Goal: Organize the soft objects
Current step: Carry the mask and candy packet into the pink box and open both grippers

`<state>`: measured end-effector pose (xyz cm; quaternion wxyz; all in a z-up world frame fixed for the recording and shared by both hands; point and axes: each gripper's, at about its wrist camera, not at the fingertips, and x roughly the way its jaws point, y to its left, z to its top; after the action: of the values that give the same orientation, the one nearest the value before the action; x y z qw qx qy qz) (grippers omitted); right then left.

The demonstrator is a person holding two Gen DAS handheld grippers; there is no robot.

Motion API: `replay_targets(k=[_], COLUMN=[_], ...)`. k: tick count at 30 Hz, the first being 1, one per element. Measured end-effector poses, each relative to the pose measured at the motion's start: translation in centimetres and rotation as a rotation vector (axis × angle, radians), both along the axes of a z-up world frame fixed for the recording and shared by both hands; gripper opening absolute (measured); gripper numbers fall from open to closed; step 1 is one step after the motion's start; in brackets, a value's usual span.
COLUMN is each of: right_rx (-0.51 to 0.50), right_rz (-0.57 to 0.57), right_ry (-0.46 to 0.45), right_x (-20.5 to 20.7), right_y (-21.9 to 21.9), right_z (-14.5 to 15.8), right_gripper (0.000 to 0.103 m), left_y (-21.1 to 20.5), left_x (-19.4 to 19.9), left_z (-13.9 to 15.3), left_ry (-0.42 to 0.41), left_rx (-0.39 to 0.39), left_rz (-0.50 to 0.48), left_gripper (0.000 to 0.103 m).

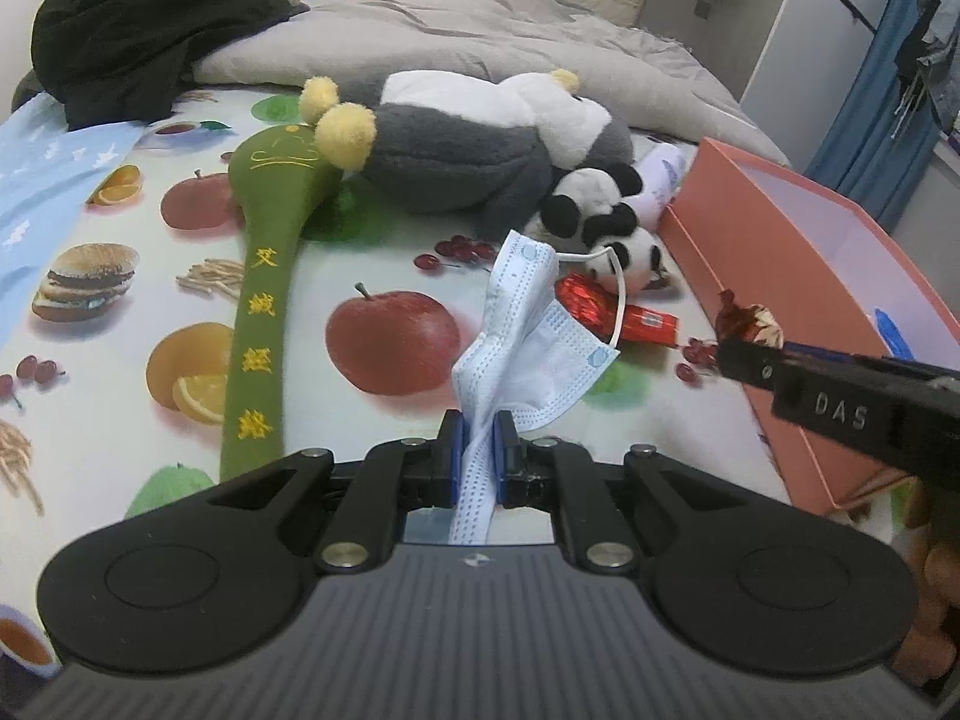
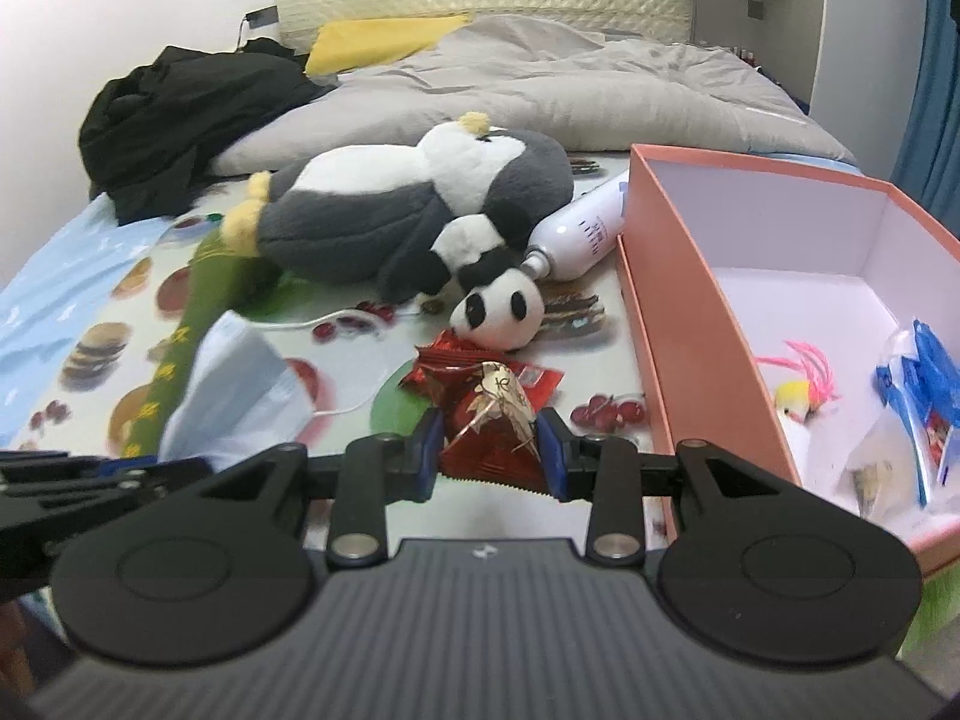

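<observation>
Right wrist view alone is revealing the pink box's [image 2: 684, 324] contents; a red snack packet [image 2: 489, 432] is being pinched by the right gripper [image 2: 489, 450], while a blue face mask [image 1: 510, 336], long axis upright, is being clamped by the left gripper [image 1: 478, 450].

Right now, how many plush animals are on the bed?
2: a grey-and-white penguin lying on the fruit-print sheet, and a small panda against its front, beside the pink box. More could be hidden.

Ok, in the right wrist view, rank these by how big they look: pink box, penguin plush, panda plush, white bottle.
1. pink box, though it sits nearer the camera
2. penguin plush
3 and 4. panda plush and white bottle look alike, so I won't rank them.
</observation>
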<state>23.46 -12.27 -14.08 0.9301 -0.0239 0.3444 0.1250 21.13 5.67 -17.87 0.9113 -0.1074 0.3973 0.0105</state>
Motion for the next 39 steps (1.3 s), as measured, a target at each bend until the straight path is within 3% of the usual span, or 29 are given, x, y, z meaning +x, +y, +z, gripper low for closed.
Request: replay_targets(k=[9,17,39], right_rx=[0.030,0.065,0.072], right_rz=[0.019,-0.001,-0.070], right_ry=[0.042,0.030,-0.239], right_x=[-4.0,-5.0,-2.0], right_y=[-1.1,-3.2,-10.0], right_z=[0.1,1.8,15.0], right_gripper=[0.038,0.038,0.038], left_y=[-1.6,-3.1,-11.6], left_x=[-1.8,-1.6,5.7], left_z=[1.0,3.3,17.2], left_ry=[0.013,-0.012,-0.193], left_rx=[-0.028,-0.037,-0.124], left_rz=[-0.007,-0.041,-0.223], left_gripper=[0.012,0.012,0.012])
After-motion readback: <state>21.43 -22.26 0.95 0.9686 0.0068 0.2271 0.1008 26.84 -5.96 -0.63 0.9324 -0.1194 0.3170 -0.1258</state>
